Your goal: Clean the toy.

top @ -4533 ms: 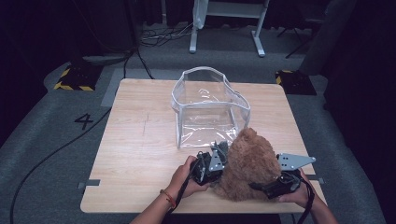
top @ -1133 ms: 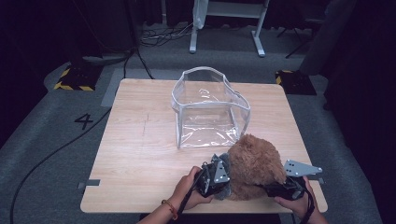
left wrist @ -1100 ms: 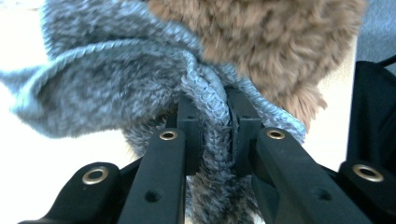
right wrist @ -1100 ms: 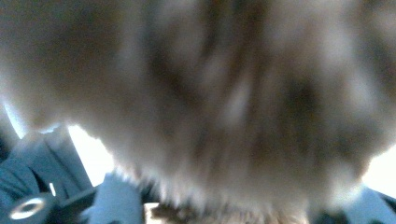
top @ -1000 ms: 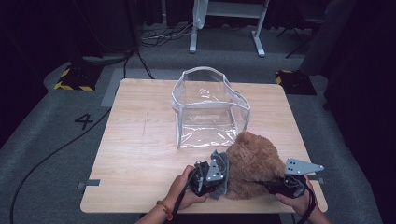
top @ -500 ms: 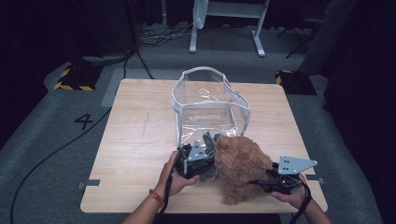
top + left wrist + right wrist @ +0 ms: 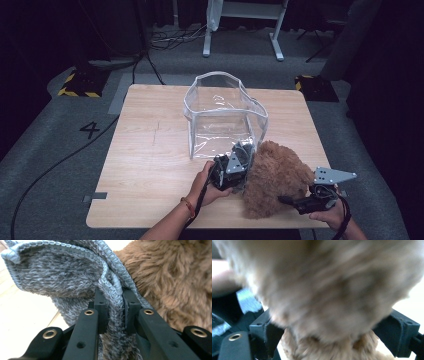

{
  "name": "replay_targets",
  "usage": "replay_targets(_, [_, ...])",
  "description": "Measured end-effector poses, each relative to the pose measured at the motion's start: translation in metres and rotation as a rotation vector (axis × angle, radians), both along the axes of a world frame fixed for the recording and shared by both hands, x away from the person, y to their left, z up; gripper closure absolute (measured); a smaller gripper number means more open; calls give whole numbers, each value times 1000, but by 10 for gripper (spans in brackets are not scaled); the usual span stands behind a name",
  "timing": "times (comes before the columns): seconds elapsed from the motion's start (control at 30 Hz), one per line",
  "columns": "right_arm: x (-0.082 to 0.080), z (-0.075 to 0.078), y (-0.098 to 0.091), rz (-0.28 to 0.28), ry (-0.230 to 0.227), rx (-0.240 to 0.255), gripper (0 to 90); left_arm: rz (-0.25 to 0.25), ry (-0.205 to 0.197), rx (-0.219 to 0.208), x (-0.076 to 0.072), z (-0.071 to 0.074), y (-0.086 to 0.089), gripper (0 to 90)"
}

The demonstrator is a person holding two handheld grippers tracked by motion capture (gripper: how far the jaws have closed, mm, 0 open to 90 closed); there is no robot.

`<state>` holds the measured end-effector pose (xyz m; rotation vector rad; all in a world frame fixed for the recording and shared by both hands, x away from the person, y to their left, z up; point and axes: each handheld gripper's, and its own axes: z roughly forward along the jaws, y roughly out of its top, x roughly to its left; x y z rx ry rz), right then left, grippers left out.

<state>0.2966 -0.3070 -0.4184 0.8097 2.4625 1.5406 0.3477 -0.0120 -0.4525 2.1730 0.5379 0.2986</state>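
At the near edge of the light wooden surface [image 7: 150, 165], a brown plush bear [image 7: 275, 180] lies toward the right corner, close to the rim. The right gripper [image 7: 300, 202] comes in low from the bottom right; in the right gripper view its fingers [image 7: 262, 332] stand wide on either side of blurred brown fur [image 7: 332, 302], and I cannot tell whether they press on it. The left gripper [image 7: 235, 167] sits against the bear's left side, held by the left hand [image 7: 207, 182]. In the left gripper view its fingers [image 7: 101, 307] are clenched on a fold of grey knitted cloth [image 7: 75, 277] that the bear wears.

Just beyond the bear stands a clear plastic bin [image 7: 222, 117], open at the top, near the middle of the surface. The left half of the surface is bare wood out to its edges. Farther off, grey carpet [image 7: 60, 145] bears a "4" mark [image 7: 90, 130], a black cable [image 7: 55, 167] trails at the left, and white stand legs [image 7: 242, 30] rise at the back.
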Motion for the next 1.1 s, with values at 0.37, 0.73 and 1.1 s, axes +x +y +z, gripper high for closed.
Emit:
replay_targets(0.37, [4, -1, 30, -15, -1, -66, 264, -16, 1, 135, 2, -13, -13, 782])
replay_targets(0.73, [10, -4, 10, 30, -30, -33, 458, -28, 40, 185, -8, -23, 25, 780])
replay_targets(1.1, [11, 1, -16, -59, -51, -43, 462, 154, 83, 123, -28, -22, 124, 772])
